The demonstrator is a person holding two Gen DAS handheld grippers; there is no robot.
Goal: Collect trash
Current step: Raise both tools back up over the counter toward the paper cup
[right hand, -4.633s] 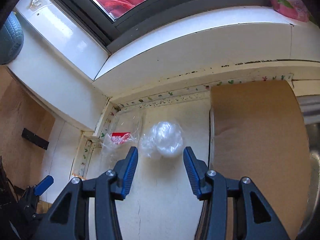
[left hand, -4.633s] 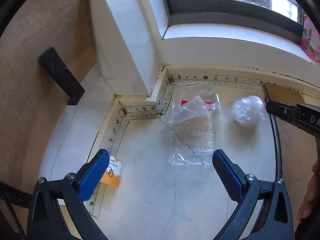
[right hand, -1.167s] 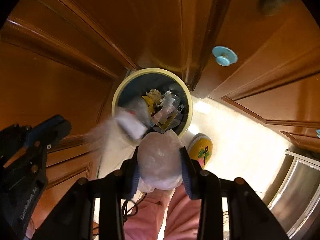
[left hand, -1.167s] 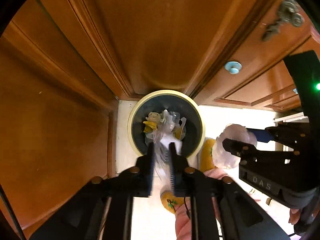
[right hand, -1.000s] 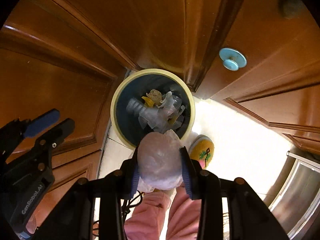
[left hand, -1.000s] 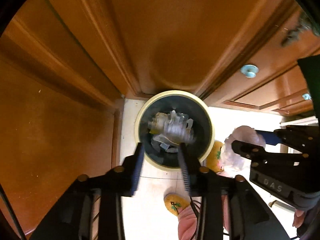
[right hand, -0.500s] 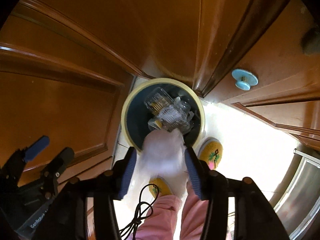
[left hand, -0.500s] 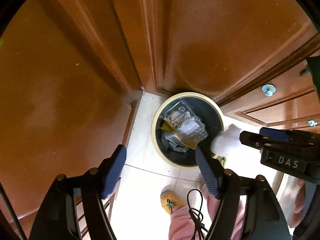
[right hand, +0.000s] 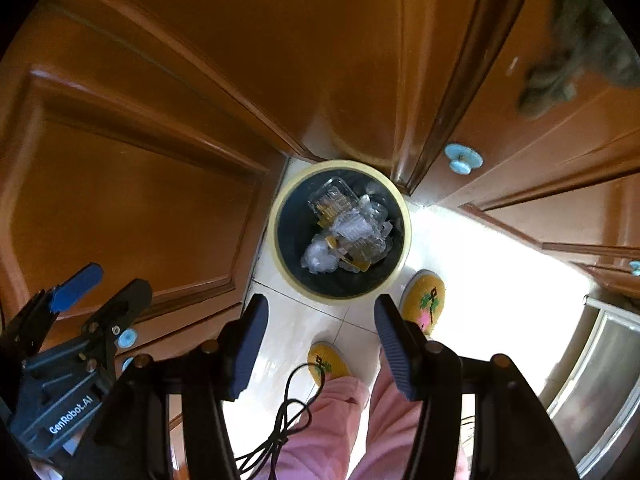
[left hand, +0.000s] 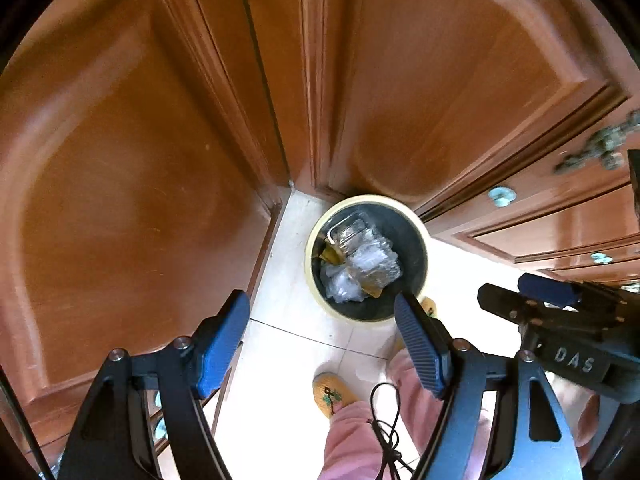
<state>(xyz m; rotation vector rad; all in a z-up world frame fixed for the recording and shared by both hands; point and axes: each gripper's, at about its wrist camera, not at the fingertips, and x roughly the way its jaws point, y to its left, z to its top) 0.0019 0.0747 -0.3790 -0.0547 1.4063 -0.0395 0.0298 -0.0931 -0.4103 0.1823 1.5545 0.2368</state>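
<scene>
1. At far left, tall brown wooden cabinet doors (left hand: 132,184) form one side of a corner. The bin is tucked into that corner, likely so it stays out of the walkway.
2. The left gripper (left hand: 324,344) hangs above the pale floor tiles (left hand: 280,380) with its blue pads spread wide and nothing between them. It sits near and slightly left of the bin, so it looks to be done with its load.
3. In the middle stands the round bin (right hand: 405,216), cream rim and dark liner, open at the top. The trash (right hand: 344,232) lies inside: a clear ribbed plastic container on top, a crumpled ball of clear wrap on its near-left side, and yellow scraps between them. All of it is inside the rim; none shows on the floor.
4. The right gripper (right hand: 320,344) hovers on the near side of the bin, jaws wide apart and empty, pointing down into the opening, as suits a drop from above.
5. Just right of the bin are the person's yellow slippers (right hand: 426,300) and pink trouser legs, standing close so both tools reach over the rim.
6. Further right, more cabinet doors with pale blue knobs (right hand: 463,159).
</scene>
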